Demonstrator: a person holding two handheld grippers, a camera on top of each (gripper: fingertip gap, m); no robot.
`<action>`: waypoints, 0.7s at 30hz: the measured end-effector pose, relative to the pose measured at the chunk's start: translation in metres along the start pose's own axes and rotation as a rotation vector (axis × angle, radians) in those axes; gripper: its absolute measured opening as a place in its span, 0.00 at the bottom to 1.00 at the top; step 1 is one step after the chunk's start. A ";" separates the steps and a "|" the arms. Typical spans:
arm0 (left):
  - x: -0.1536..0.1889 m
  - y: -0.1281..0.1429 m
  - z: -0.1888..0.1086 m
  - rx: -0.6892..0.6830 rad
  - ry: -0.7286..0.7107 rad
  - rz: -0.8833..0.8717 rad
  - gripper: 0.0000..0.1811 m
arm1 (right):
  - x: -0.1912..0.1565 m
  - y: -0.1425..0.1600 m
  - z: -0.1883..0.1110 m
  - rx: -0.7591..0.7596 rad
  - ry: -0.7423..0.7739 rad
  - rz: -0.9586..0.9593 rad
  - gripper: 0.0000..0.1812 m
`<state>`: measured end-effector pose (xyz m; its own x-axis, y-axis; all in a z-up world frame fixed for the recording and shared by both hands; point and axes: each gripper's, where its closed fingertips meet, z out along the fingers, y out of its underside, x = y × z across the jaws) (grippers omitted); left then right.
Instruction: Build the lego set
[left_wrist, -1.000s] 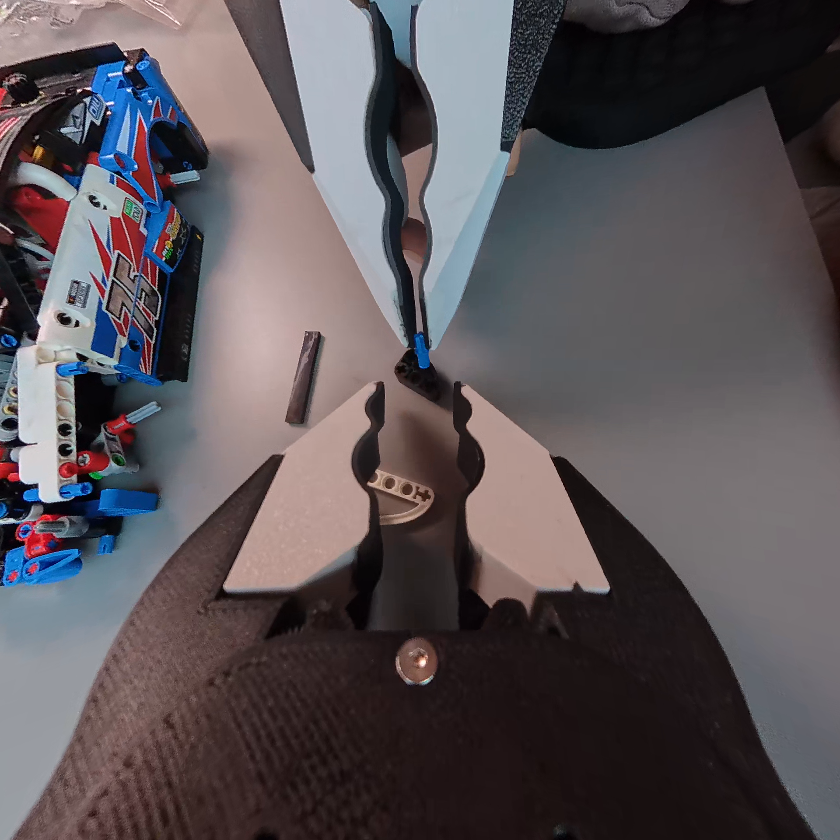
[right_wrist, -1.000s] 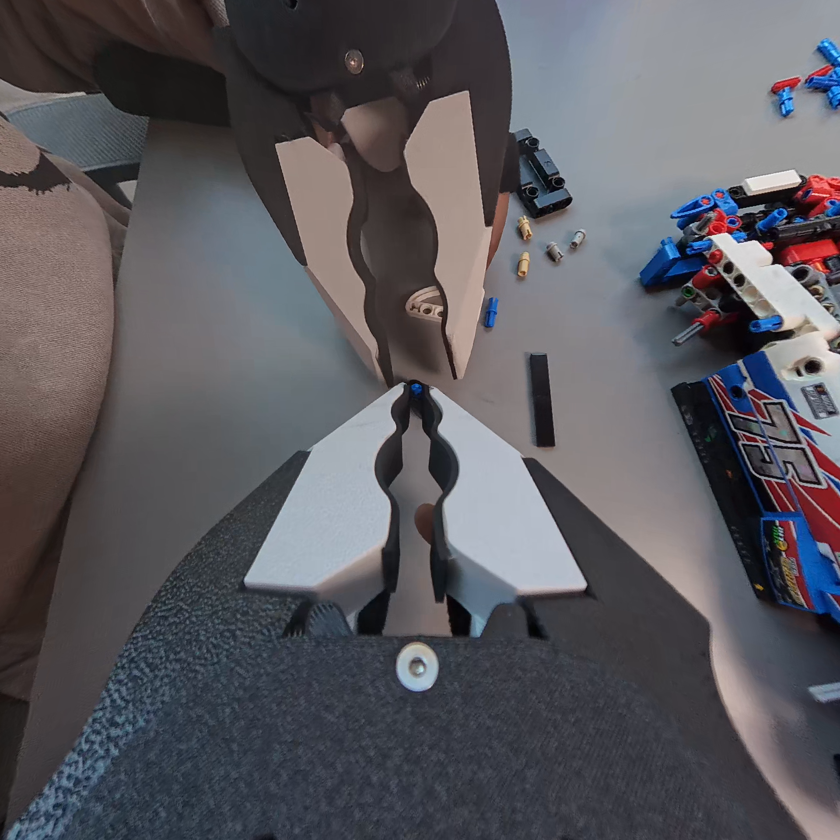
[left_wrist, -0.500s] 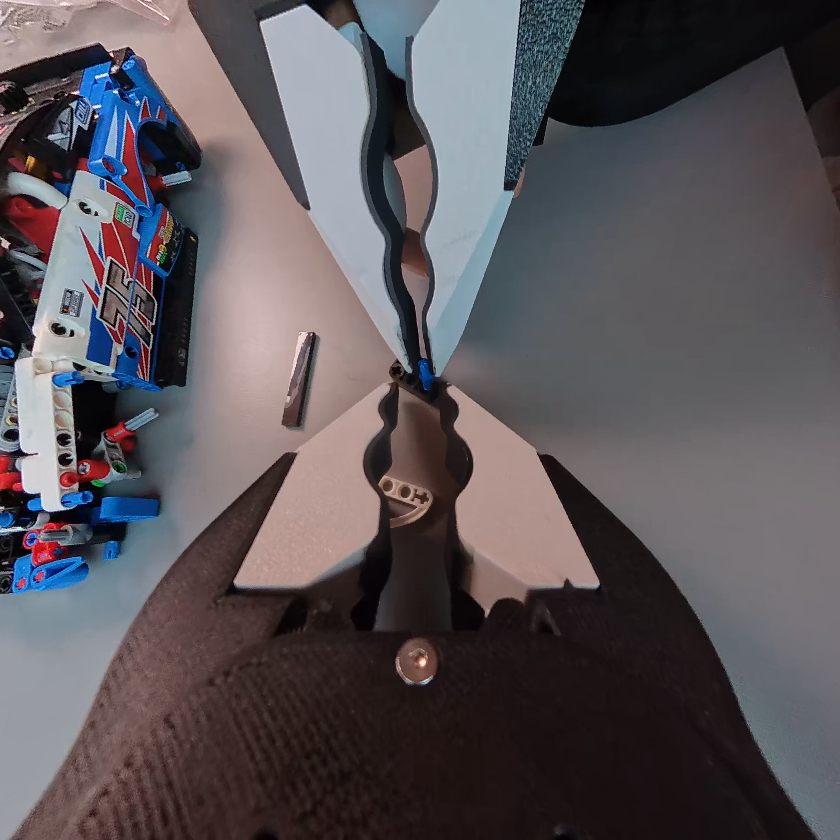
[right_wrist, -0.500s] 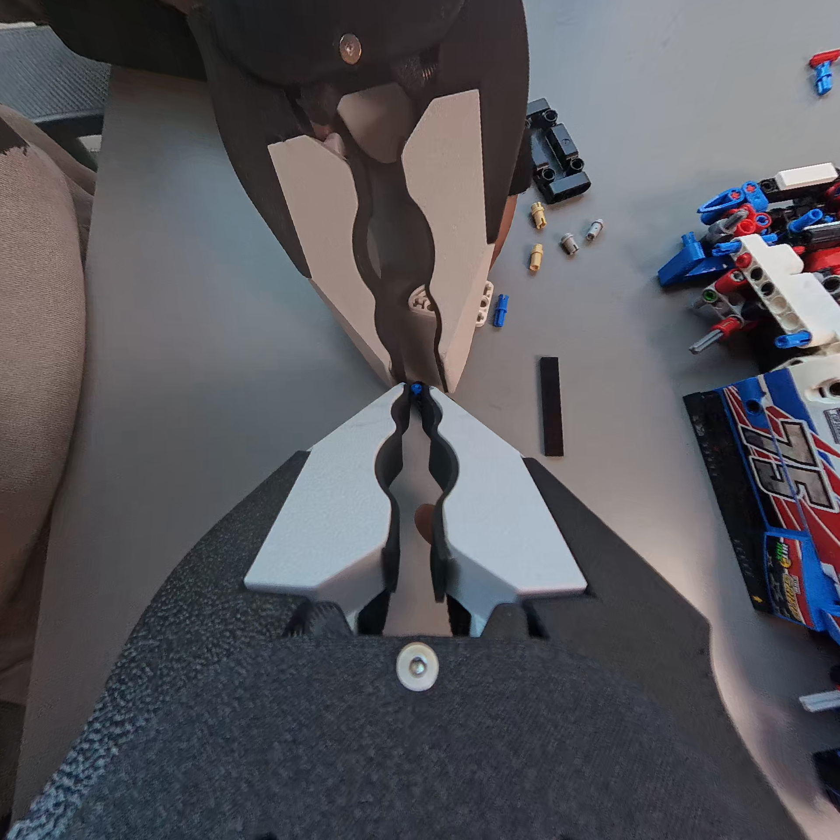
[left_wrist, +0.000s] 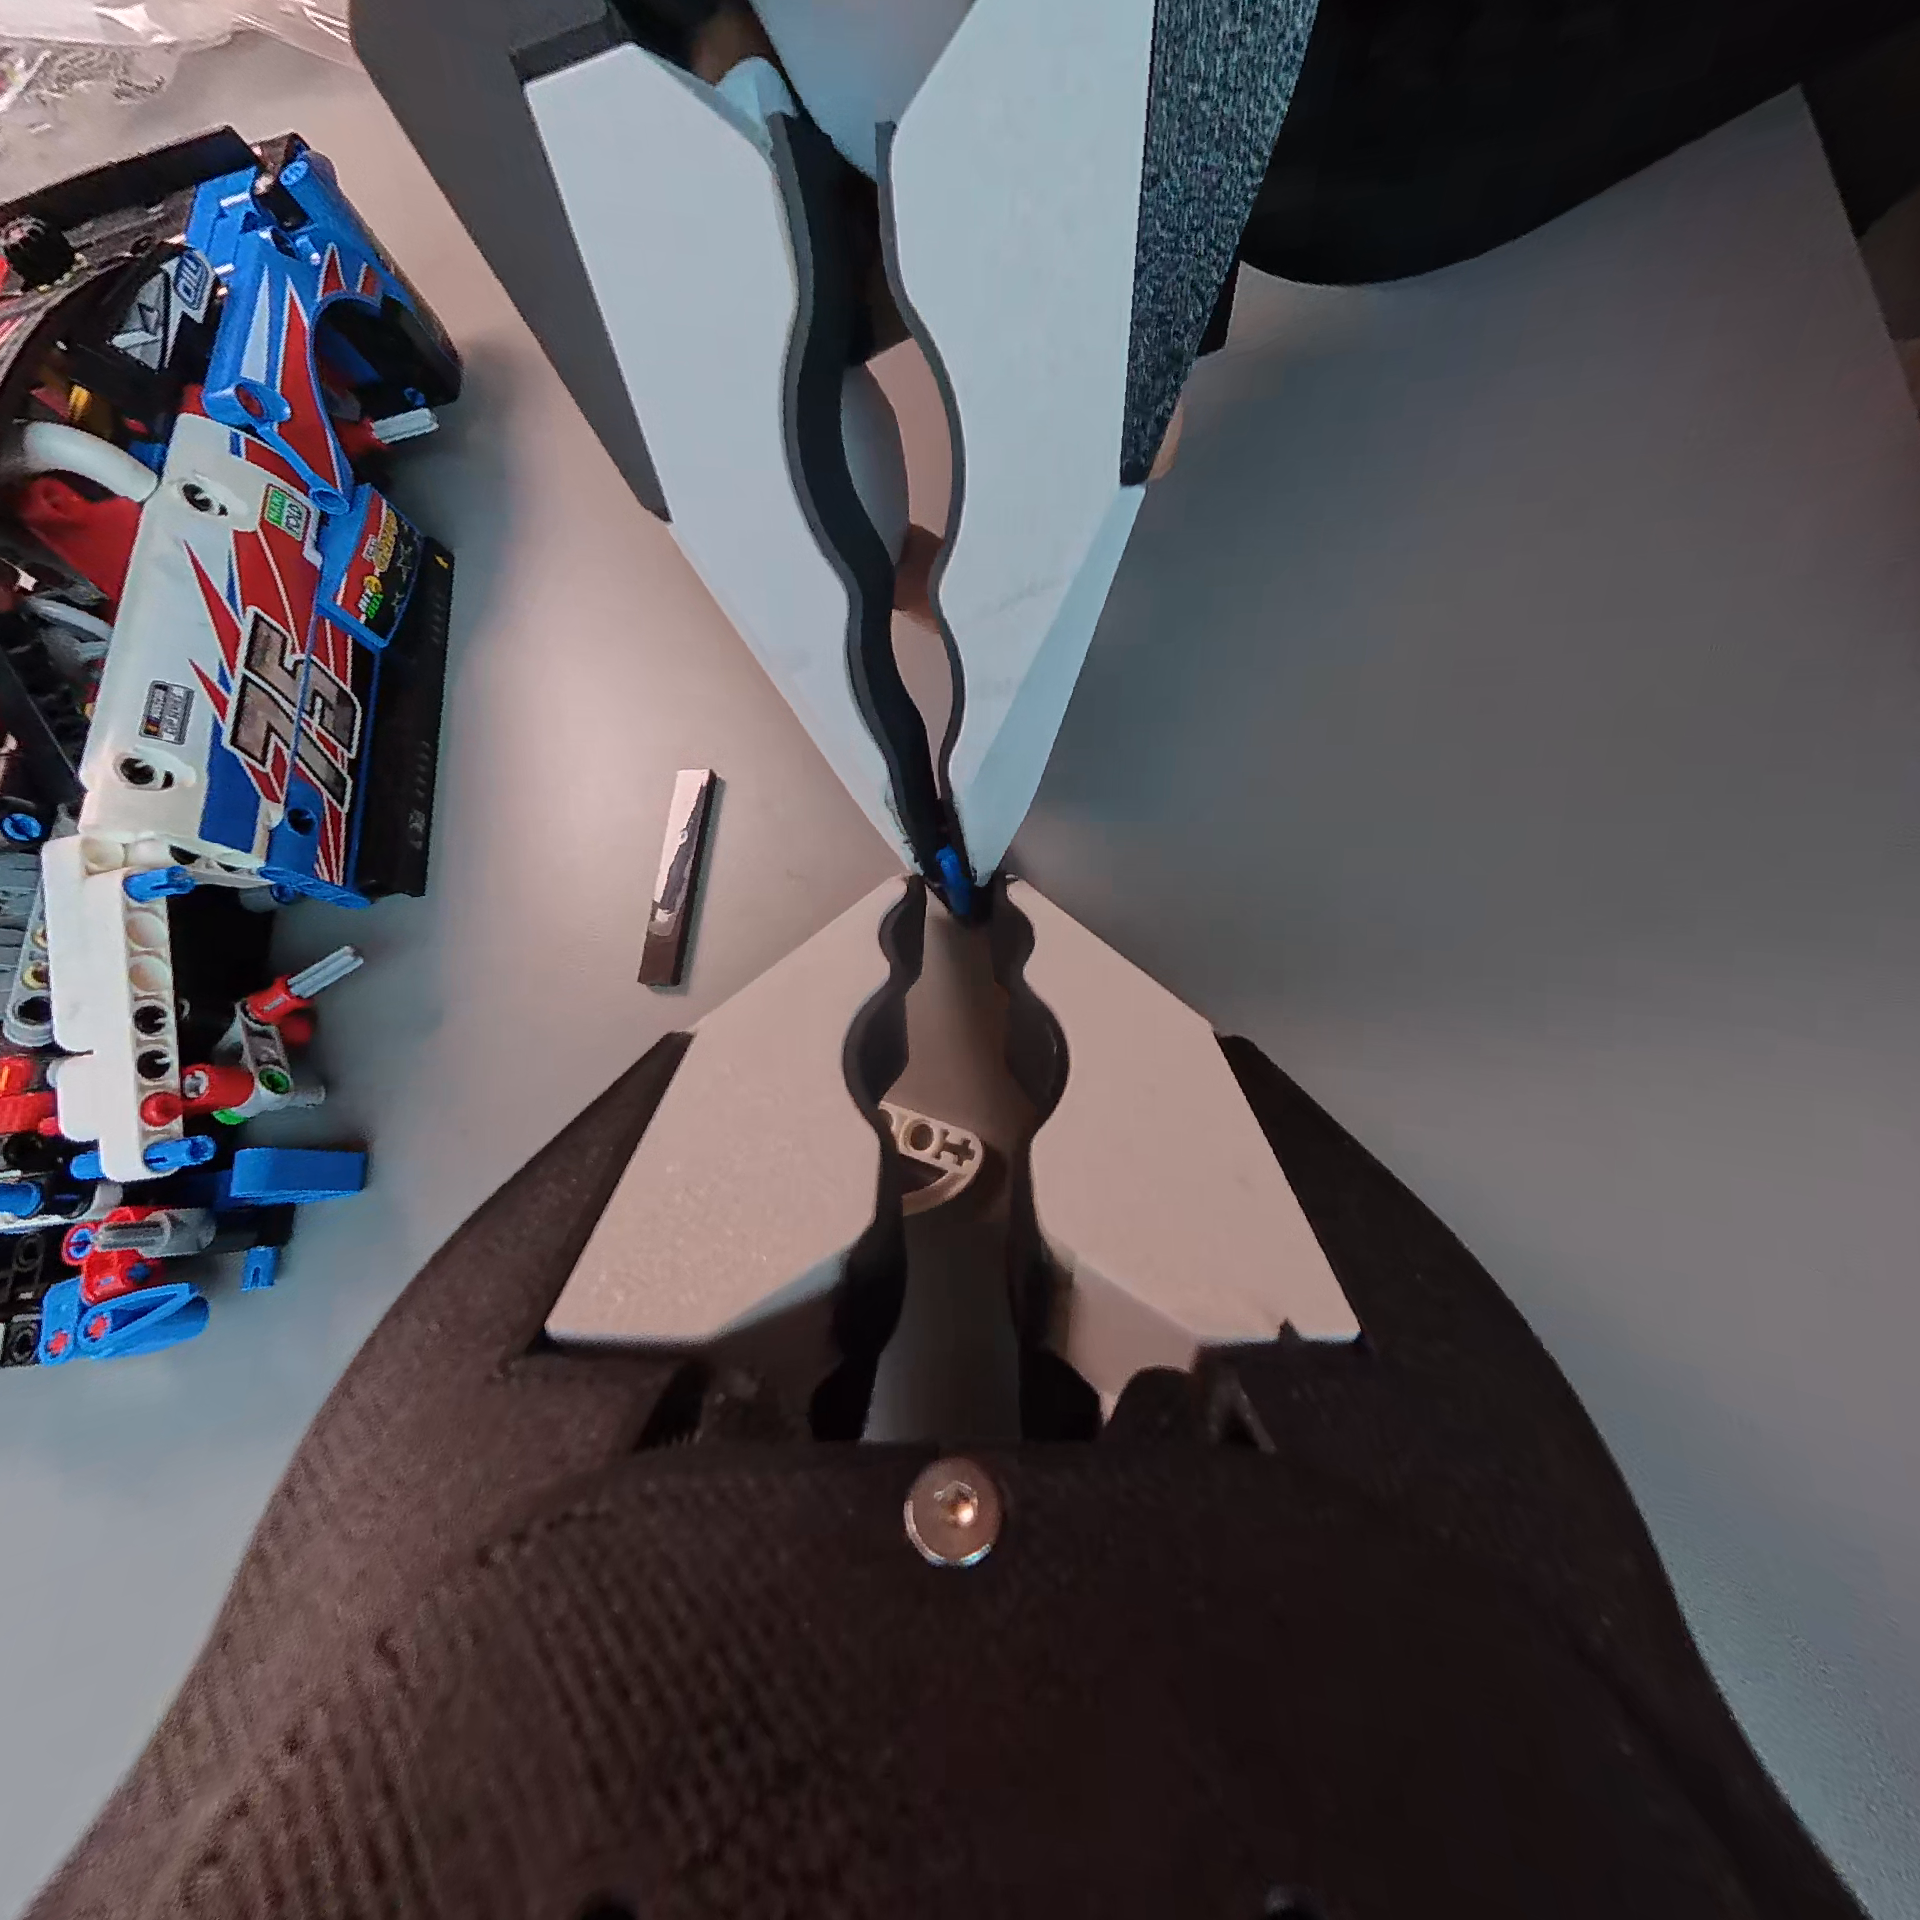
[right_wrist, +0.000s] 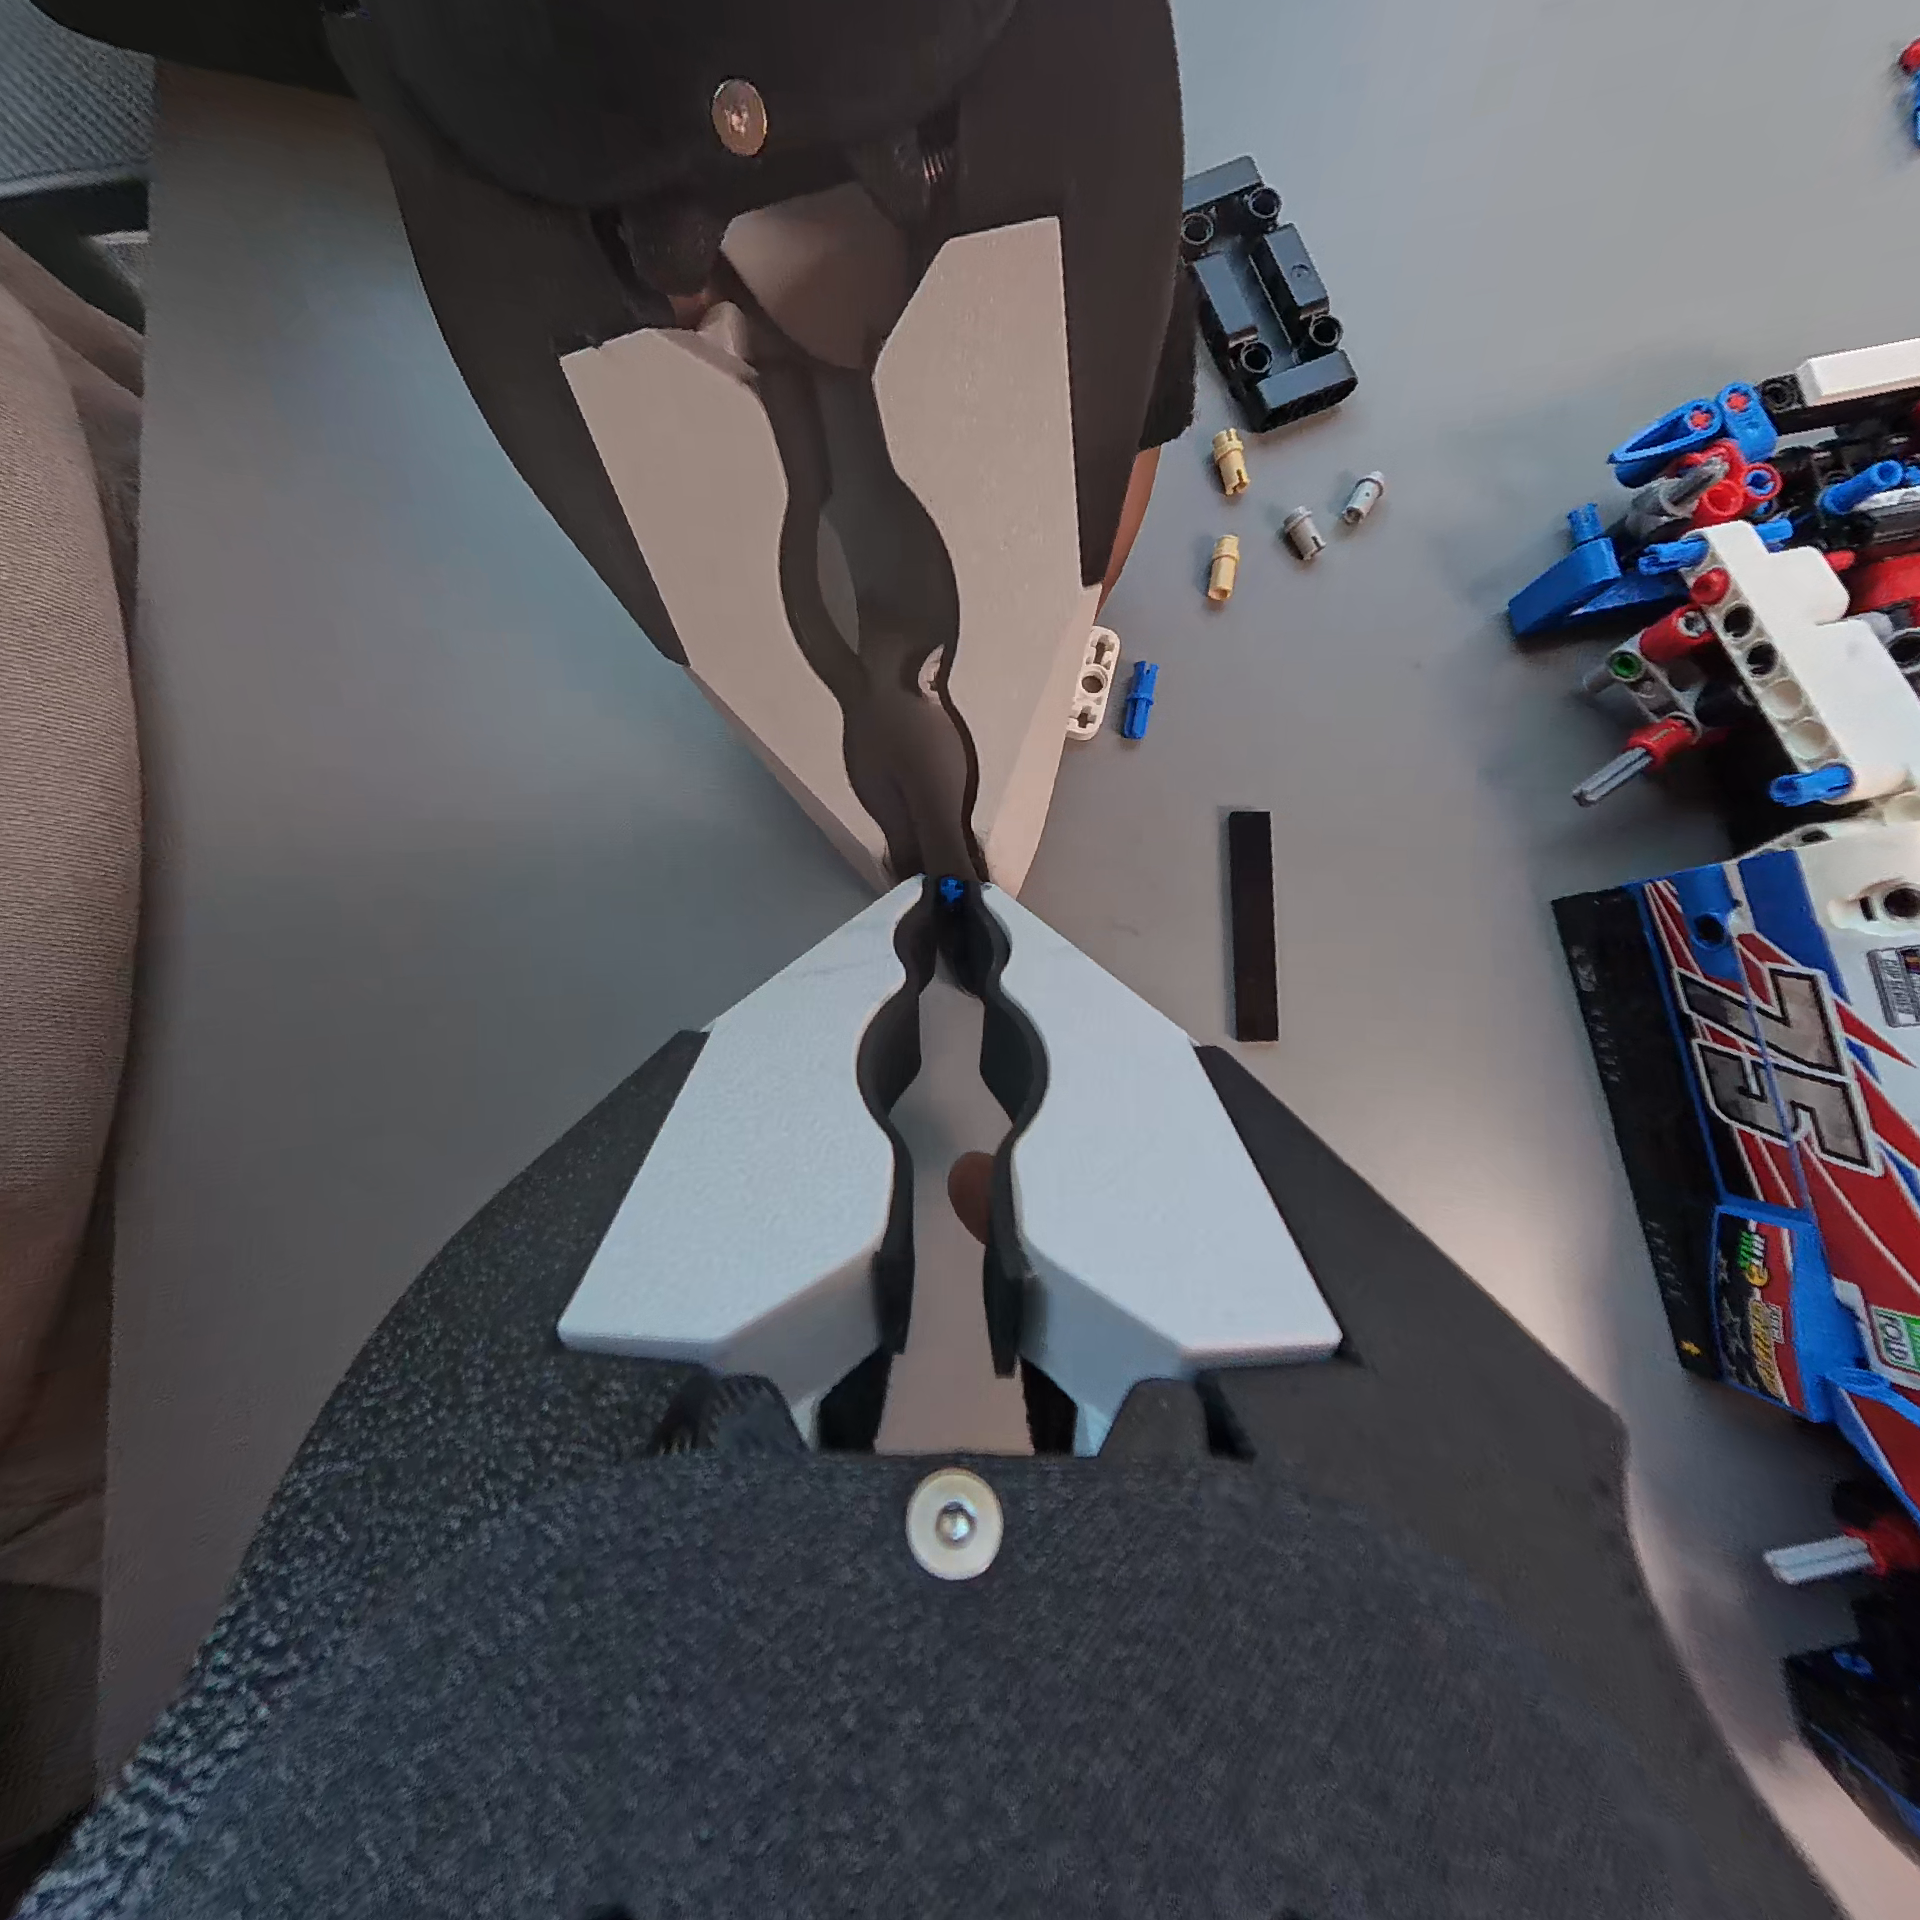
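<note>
My right gripper (right_wrist: 951, 902) is shut on a small blue pin (right_wrist: 951, 890), which sticks out past its tips. My left gripper (left_wrist: 958, 891) faces it tip to tip and is shut on a small black connector (left_wrist: 971, 912), mostly hidden between the pads. In the left wrist view the right gripper (left_wrist: 948, 854) comes down from the top with the blue pin (left_wrist: 951, 869) touching the connector. In the right wrist view the left gripper (right_wrist: 935, 857) comes from the top. Both are held above the grey table (left_wrist: 1455, 831).
The blue, white and red race car model (left_wrist: 239, 644) lies to one side; it also shows in the right wrist view (right_wrist: 1787, 1091). A black flat tile (right_wrist: 1252, 925), a white beam (right_wrist: 1091, 681), a loose blue pin (right_wrist: 1140, 698), tan pins (right_wrist: 1223, 566), grey pins (right_wrist: 1301, 530) and a black frame (right_wrist: 1268, 296) lie nearby. A curved grey beam (left_wrist: 930, 1143) lies under my left gripper. Less than 4 cm separates the two grippers' tips. The black flat tile (right_wrist: 1252, 925) sits 5 centimetres or so from the ends of my left fingers. My left wrist view (left_wrist: 681, 879) looks at it from another angle.
My left gripper was open around the black connector and has closed on it. The two grippers have come together tip to tip, with the blue pin against the connector.
</note>
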<state>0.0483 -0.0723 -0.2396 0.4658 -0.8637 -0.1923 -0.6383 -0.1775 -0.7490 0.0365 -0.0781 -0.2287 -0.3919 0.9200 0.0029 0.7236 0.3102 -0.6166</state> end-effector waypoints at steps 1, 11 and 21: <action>0.000 0.000 0.000 0.000 -0.002 0.002 0.05 | 0.000 0.000 0.000 -0.010 0.001 -0.003 0.00; 0.000 0.000 0.000 -0.004 -0.014 0.014 0.05 | 0.000 -0.001 0.001 -0.029 -0.005 0.016 0.00; -0.006 0.002 -0.001 -0.008 -0.045 0.007 0.05 | 0.006 -0.002 0.002 -0.047 0.018 0.033 0.00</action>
<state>0.0434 -0.0683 -0.2391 0.4884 -0.8430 -0.2254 -0.6461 -0.1758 -0.7427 0.0316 -0.0742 -0.2289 -0.3575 0.9339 -0.0022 0.7619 0.2902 -0.5790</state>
